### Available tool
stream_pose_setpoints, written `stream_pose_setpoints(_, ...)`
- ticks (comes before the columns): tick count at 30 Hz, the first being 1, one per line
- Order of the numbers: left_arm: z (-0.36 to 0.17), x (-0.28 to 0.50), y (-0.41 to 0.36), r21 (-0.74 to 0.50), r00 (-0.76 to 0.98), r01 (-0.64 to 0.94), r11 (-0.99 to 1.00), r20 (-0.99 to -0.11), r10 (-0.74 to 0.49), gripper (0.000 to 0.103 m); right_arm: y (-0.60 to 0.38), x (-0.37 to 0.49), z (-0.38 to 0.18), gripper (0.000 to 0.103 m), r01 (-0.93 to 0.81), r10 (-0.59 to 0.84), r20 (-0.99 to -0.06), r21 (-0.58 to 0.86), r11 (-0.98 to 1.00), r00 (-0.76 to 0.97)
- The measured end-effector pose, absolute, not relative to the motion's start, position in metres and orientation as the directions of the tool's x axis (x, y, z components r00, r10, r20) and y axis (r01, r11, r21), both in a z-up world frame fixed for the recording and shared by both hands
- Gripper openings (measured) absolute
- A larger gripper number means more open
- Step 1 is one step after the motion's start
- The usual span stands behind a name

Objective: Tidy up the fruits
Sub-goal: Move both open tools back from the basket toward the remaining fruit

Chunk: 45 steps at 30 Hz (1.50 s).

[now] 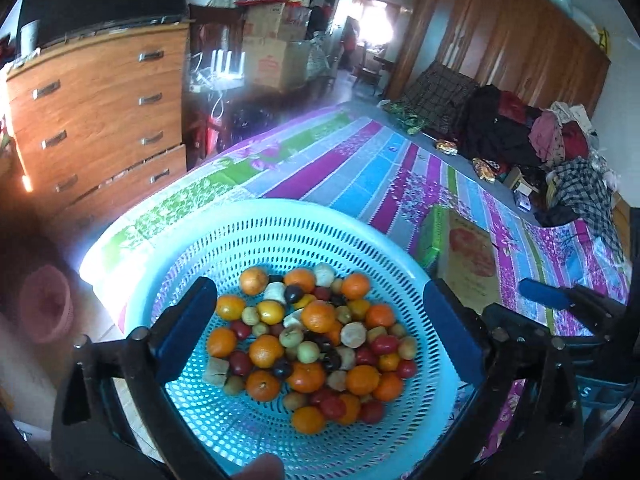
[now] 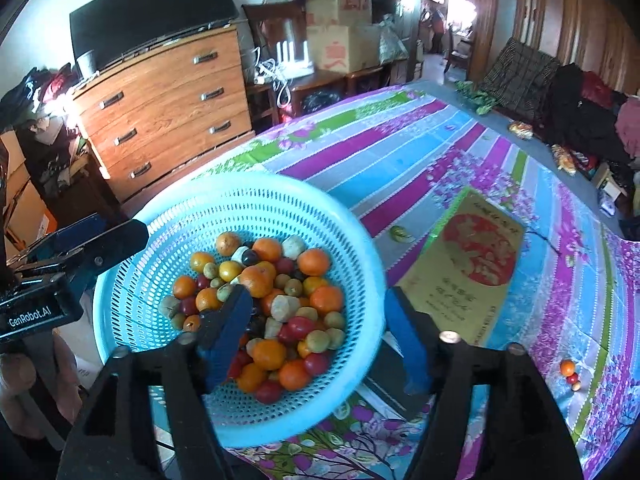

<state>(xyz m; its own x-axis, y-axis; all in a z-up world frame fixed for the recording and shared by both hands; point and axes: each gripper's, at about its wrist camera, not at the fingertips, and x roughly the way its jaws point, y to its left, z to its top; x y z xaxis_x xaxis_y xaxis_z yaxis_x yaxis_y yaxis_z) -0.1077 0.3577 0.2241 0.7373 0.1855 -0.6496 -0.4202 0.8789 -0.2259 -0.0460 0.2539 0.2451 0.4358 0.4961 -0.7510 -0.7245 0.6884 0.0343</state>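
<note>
Directly ahead of both cameras sits a round, pale blue perforated basket [image 1: 280,236] on a bed covered with a striped, flowered sheet [image 2: 400,152] in purple, blue and green. Inside the basket lies a heap of mixed small fruit [image 2: 260,304]: orange tangerines, red and dark plum-like pieces, yellow-green ones and pale beige chunks. The left gripper [image 1: 320,328] hovers over the basket with its two blue-padded fingers [image 1: 188,324] spread wide apart, holding nothing. The right gripper [image 2: 320,336] is likewise spread wide and empty; its left finger hangs above the fruit, its right finger just outside the basket's rim. A flat gold box with a red circular picture [image 2: 468,264] lies on the sheet just beside the basket, to its right. Further right, near the sheet's edge, three small loose fruits [image 2: 570,374] sit together, one orange, one red. Behind the bed stand a wooden chest of drawers [image 2: 168,104], stacked cardboard boxes [image 2: 340,36] and a pile of clothes [image 1: 532,136].
</note>
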Motion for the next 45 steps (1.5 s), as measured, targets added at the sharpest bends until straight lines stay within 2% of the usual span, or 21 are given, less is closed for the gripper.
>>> stream_pose_setpoints(2, 0.229, -0.106, 0.345, -0.193, 0.738, -0.412, 0.890, -0.644, 0.202, 0.103, 0.242, -0.049, 0.252, 0.089, -0.716, 0.502, -0.729, 0.023, 0.698, 0.466)
stream_pose_setpoints(7, 0.237, -0.099, 0.311, -0.156, 0.762, -0.362, 0.919, -0.617, 0.196, 0.103, 0.205, -0.061, 0.265, 0.089, -0.691, 0.507, -0.679, 0.000, 0.723, 0.531)
stream_pose_setpoints(12, 0.242, -0.089, 0.248, -0.110, 0.834, -0.193, 0.975, -0.542, 0.104, 0.103, 0.130, -0.078, 0.267, 0.091, -0.602, 0.495, -0.587, 0.017, 0.798, 0.640)
stream_pose_setpoints(14, 0.237, -0.078, 0.222, -0.099, 0.832, -0.116, 0.988, -0.554, 0.042, 0.103, 0.094, -0.082, 0.258, 0.091, -0.550, 0.462, -0.581, 0.030, 0.834, 0.670)
stream_pose_setpoints(19, 0.218, -0.049, 0.149, -0.088, 0.782, 0.091, 0.992, -0.611, -0.126, 0.103, -0.009, -0.089, 0.218, 0.091, -0.376, 0.330, -0.643, 0.071, 0.924, 0.691)
stream_pose_setpoints(25, 0.188, -0.010, 0.068, -0.098, 0.694, 0.267, 0.959, -0.671, -0.262, 0.103, -0.099, -0.093, 0.158, 0.091, -0.210, 0.215, -0.751, 0.103, 0.972, 0.624)
stream_pose_setpoints(30, 0.135, 0.038, 0.027, -0.142, 0.592, 0.293, 0.946, -0.749, -0.296, 0.102, -0.146, -0.090, 0.123, 0.091, -0.148, 0.197, -0.796, 0.137, 0.980, 0.573)
stream_pose_setpoints(32, 0.116, 0.056, 0.013, -0.145, 0.555, 0.310, 0.940, -0.775, -0.303, 0.093, -0.160, -0.086, 0.113, 0.091, -0.135, 0.200, -0.800, 0.149, 0.980, 0.567)
stream_pose_setpoints(34, 0.096, 0.075, -0.002, -0.153, 0.517, 0.320, 0.935, -0.799, -0.307, 0.087, -0.173, -0.077, 0.106, 0.085, -0.123, 0.200, -0.800, 0.158, 0.980, 0.565)
stream_pose_setpoints(36, 0.082, 0.094, -0.013, -0.158, 0.496, 0.330, 0.931, -0.810, -0.313, 0.083, -0.186, -0.064, 0.098, 0.079, -0.111, 0.204, -0.806, 0.171, 0.979, 0.556)
stream_pose_setpoints(40, 0.051, 0.136, -0.040, -0.150, 0.453, 0.372, 0.916, -0.832, -0.321, 0.075, -0.206, -0.043, 0.081, 0.078, -0.078, 0.195, -0.818, 0.182, 0.980, 0.542)
stream_pose_setpoints(45, 0.018, 0.174, -0.065, -0.147, 0.423, 0.416, 0.897, -0.842, -0.334, 0.074, -0.228, -0.030, 0.053, 0.078, -0.037, 0.185, -0.843, 0.193, 0.981, 0.506)
